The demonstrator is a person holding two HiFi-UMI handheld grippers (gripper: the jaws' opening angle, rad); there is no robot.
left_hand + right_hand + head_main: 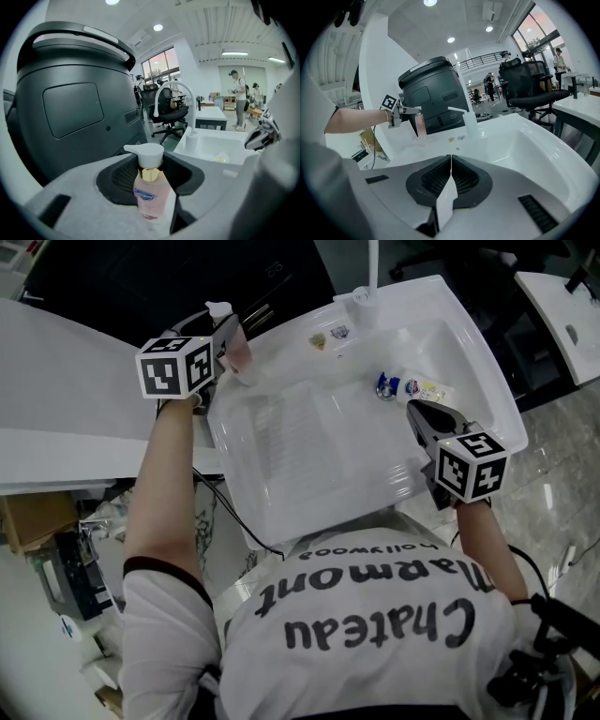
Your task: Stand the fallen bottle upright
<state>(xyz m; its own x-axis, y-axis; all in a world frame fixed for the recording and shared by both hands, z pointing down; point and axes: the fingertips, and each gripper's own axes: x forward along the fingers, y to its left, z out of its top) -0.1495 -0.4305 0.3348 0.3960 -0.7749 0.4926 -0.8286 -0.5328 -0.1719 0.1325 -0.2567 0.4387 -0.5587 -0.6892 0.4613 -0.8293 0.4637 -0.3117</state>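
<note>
Head view: the left tongs (230, 345) pinch the pink pump bottle (150, 194) by its body and hold it upright at the sink's (309, 465) far-left corner; no view shows whether its base touches the rim. The right tongs (450, 180) are pressed together, empty, over the sink's right edge, well apart from the bottle. The risk, by the look of it, lies in the setting-down: the corner rim is narrow and rounded, so a bottle let go there off-level could tip into the basin or off the outer edge, and the smooth plastic could slide between the pads if the grip eases too soon. A faucet (371, 268) rises at the far edge with small bits (328, 336) on the rim beside it, a tube (412, 388) lies in the basin near the right tongs, and a dark bin (70, 103) stands close behind the bottle.
</note>
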